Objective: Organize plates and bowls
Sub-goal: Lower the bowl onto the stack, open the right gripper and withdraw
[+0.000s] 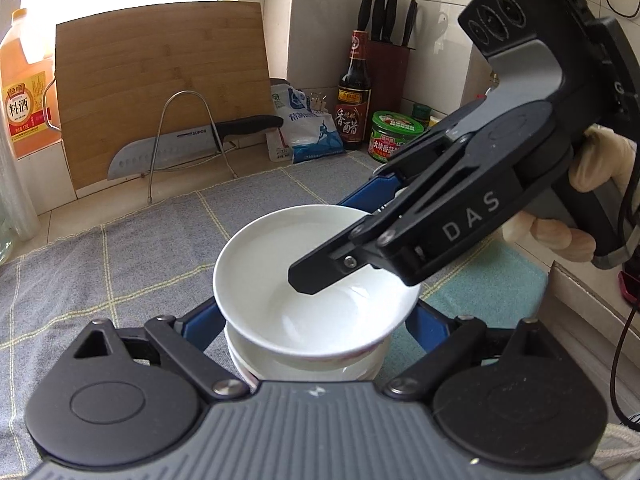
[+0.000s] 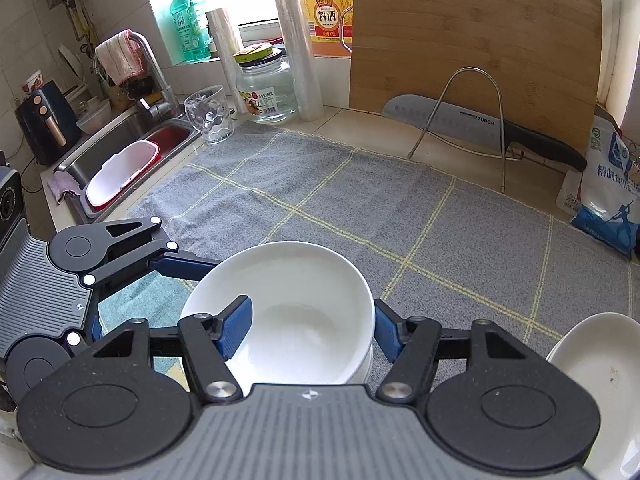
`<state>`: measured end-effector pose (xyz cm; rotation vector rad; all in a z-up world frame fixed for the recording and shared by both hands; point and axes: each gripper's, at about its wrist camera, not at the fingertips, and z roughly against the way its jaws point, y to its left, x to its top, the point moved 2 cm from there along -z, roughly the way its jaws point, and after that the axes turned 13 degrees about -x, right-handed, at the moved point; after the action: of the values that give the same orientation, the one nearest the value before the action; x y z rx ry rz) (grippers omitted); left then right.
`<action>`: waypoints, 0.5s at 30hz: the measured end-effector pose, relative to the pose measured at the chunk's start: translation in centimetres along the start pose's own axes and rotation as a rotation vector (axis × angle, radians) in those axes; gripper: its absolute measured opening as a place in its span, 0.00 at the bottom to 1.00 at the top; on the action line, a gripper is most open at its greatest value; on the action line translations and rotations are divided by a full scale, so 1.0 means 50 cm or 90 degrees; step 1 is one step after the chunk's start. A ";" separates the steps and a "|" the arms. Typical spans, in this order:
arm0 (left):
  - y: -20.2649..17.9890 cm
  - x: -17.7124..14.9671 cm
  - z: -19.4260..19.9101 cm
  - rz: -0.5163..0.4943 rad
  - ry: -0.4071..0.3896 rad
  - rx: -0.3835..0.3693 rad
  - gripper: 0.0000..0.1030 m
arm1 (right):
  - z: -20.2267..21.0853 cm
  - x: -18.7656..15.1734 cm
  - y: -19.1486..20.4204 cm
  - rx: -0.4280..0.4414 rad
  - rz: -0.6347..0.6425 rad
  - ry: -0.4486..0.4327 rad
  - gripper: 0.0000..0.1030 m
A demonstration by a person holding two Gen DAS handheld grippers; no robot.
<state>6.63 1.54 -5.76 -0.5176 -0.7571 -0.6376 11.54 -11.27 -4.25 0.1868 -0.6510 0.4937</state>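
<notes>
A white bowl (image 1: 280, 272) (image 2: 304, 280) sits tilted on top of a stack of white bowls (image 1: 304, 368) (image 2: 366, 364) on the grey checked cloth (image 2: 360, 208). My right gripper (image 2: 312, 314) (image 1: 328, 240) is shut on the tilted bowl's wall, with one finger inside and one outside. My left gripper (image 1: 316, 308) stands open and wide, its blue fingers (image 1: 204, 324) on either side of the lower bowls. A strip of cloth shows between the stack and its right finger. A white dish (image 2: 600, 380) lies at the lower right in the right wrist view.
A bamboo cutting board (image 2: 472, 40) and a knife (image 2: 480, 124) in a wire rack stand at the back. A vinegar bottle (image 1: 354, 92), a jar (image 1: 394, 136), a salt bag (image 1: 304, 128) and a knife block (image 1: 386, 60) fill the corner. A sink (image 2: 120, 148) and a glass mug (image 2: 208, 114) are at the left.
</notes>
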 end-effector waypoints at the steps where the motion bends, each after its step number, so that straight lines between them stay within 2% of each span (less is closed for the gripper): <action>1: 0.001 0.000 -0.001 0.001 0.001 -0.001 0.92 | -0.003 -0.001 0.000 0.002 -0.002 0.002 0.68; 15: 0.007 -0.005 -0.015 0.005 0.027 -0.005 0.92 | -0.025 -0.010 -0.001 0.006 -0.008 0.013 0.68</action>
<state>7.08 1.37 -6.49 -0.5128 -0.7122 -0.6422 11.88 -11.12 -5.56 0.1948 -0.6276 0.4854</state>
